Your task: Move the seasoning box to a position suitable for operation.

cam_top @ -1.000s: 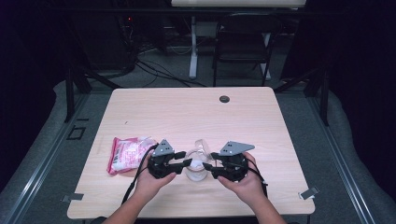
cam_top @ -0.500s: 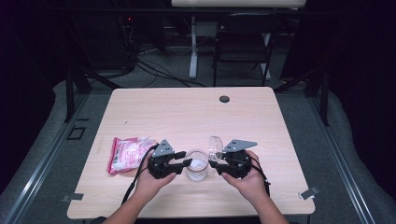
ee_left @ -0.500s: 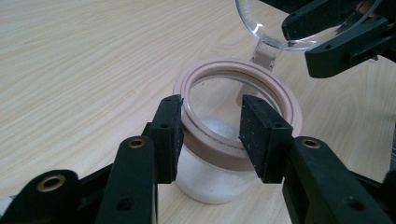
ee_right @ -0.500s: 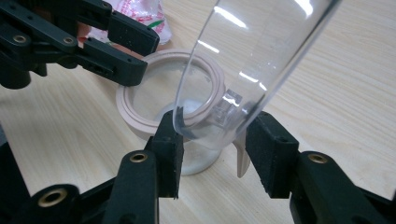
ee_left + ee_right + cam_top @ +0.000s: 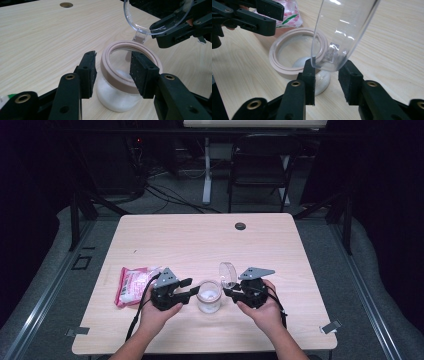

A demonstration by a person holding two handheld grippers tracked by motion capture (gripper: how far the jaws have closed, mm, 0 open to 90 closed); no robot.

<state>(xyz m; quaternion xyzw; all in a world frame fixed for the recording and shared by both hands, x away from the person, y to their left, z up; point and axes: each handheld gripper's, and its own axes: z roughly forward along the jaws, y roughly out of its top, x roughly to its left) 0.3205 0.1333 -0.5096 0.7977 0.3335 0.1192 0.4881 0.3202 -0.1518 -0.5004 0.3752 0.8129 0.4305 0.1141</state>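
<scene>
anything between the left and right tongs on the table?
Yes: the jar stands between the left tongs and the right tongs, clearest in the high view. Its clear lid is flipped up at the right tongs.

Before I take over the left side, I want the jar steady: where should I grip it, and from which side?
Grip the jar at its pinkish collar, just below the rim, coming level from the left. The collar is round, rigid and wider than the clear body, and the clear lid stands open on the right.
</scene>
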